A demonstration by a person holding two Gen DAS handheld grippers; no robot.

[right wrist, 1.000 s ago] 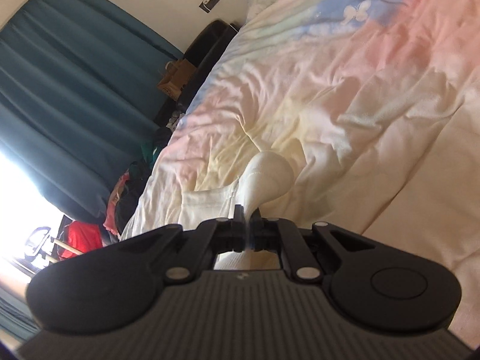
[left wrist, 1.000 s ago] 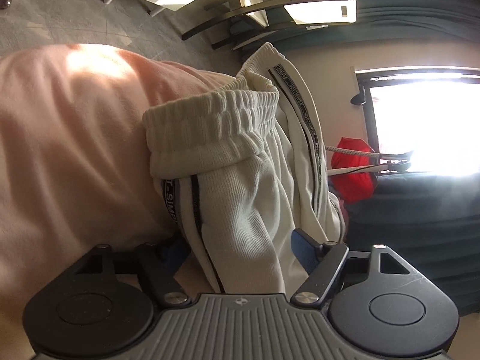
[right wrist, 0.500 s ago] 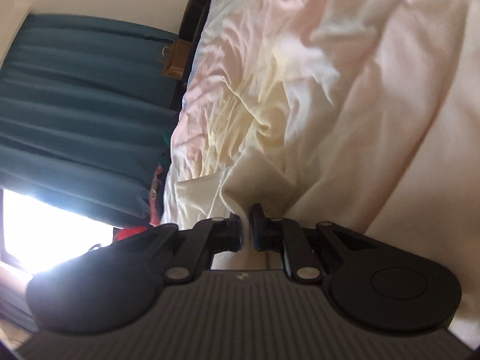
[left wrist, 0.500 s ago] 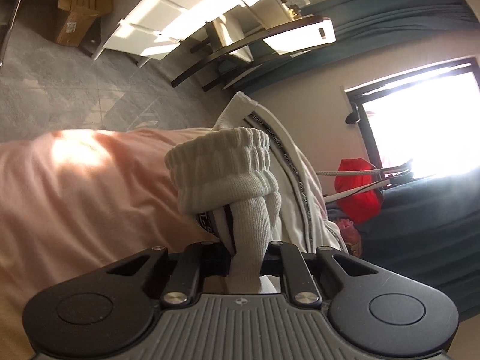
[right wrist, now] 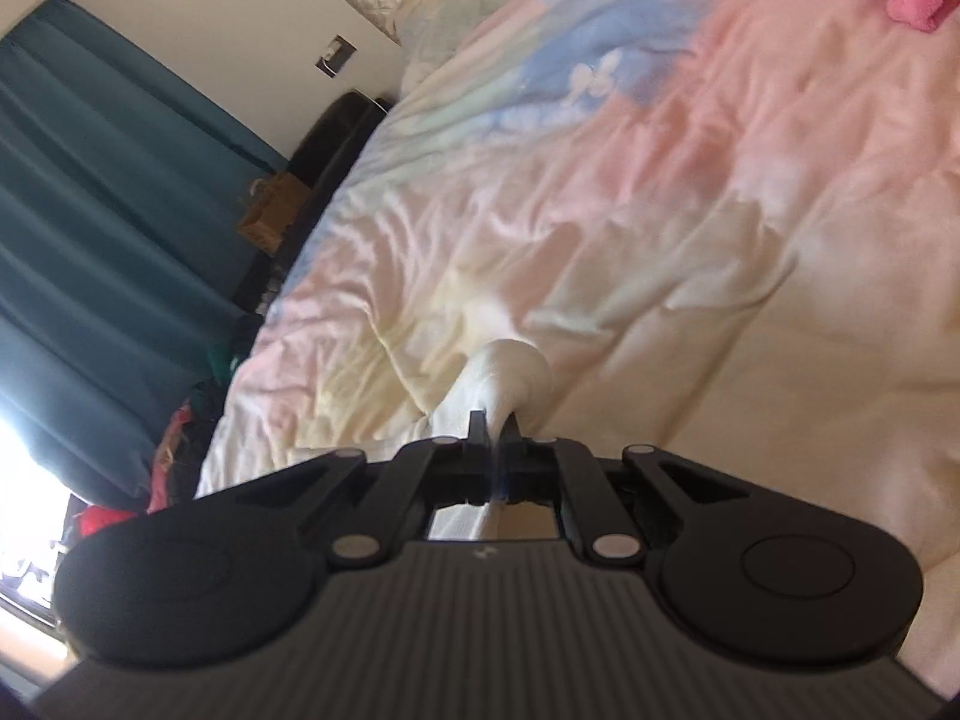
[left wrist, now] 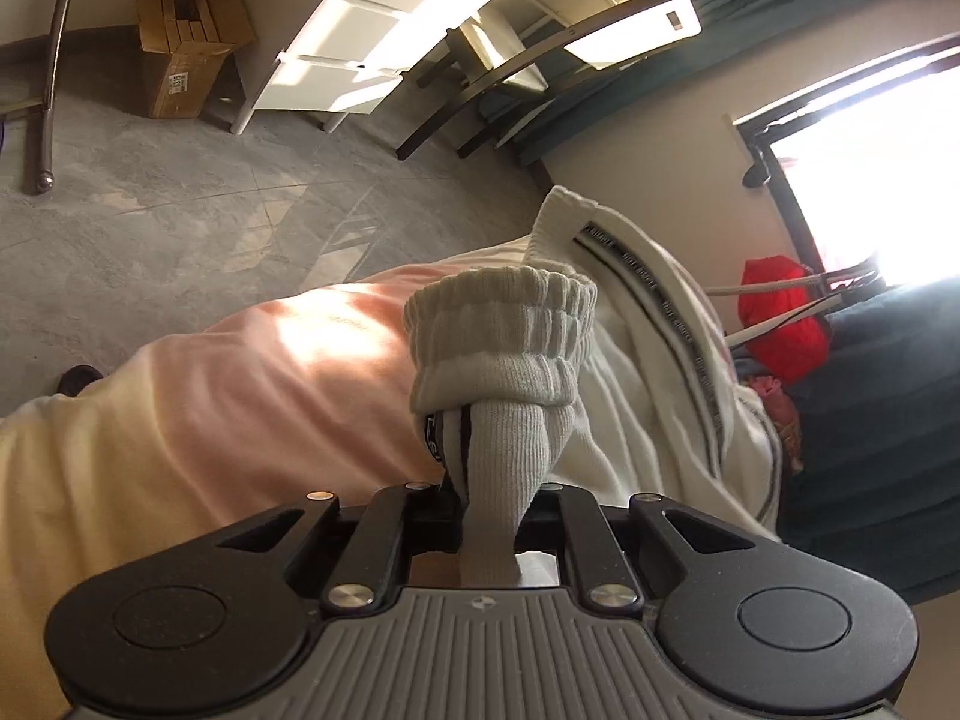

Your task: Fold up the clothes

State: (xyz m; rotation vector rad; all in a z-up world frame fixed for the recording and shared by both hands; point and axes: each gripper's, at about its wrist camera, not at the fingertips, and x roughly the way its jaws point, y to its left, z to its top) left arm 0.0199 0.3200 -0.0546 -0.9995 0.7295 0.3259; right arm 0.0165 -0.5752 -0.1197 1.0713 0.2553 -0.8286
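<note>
The left gripper (left wrist: 489,498) is clamped on the ribbed waistband end of the white track pants (left wrist: 630,396) — fabric bunched straight up between its jaws, elastic cuff mushrooming above. Beyond it the pants trail away to the right, the striped side seam running off toward the window, draped over the pastel duvet (left wrist: 210,420). Over on the other side, the right gripper (right wrist: 495,426) pinches a small peak of white cloth too, lifted just off the bedspread. Whether that is the same garment the views don't settle. If it is, the long axis runs between the two grippers — any fold turns on bringing those ends together.
</note>
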